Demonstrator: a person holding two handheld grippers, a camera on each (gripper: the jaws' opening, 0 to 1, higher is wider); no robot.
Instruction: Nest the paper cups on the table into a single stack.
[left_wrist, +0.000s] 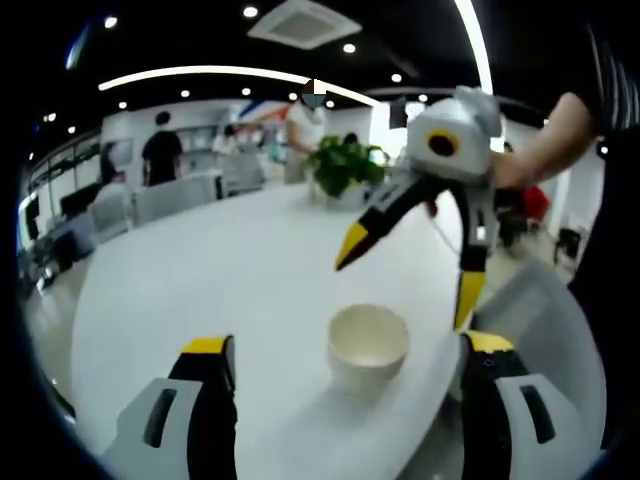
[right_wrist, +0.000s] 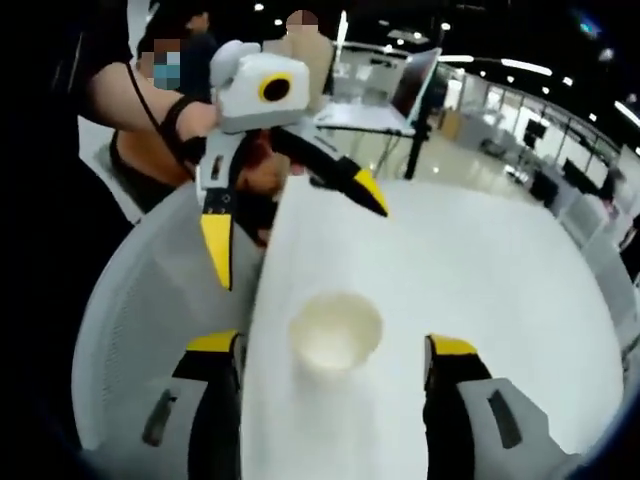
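Observation:
One white paper cup (left_wrist: 368, 345) stands upright, mouth up, near the edge of the round white table (left_wrist: 200, 270). I cannot tell whether other cups are nested inside it. My left gripper (left_wrist: 347, 344) is open, its yellow-tipped jaws wide apart on either side of the cup without touching it. My right gripper (left_wrist: 408, 272) hangs open above and behind the cup, held by a hand. In the right gripper view the same cup (right_wrist: 335, 335) sits between the open jaws of my right gripper (right_wrist: 332, 344), and my left gripper (right_wrist: 294, 221) hovers open beyond it.
A white chair (right_wrist: 130, 320) stands against the table's edge (right_wrist: 480, 260) beside the cup, seen also as a chair (left_wrist: 540, 300) at the right. A green plant (left_wrist: 345, 165) sits at the table's far side. People, desks and a screen (right_wrist: 415, 80) fill the background.

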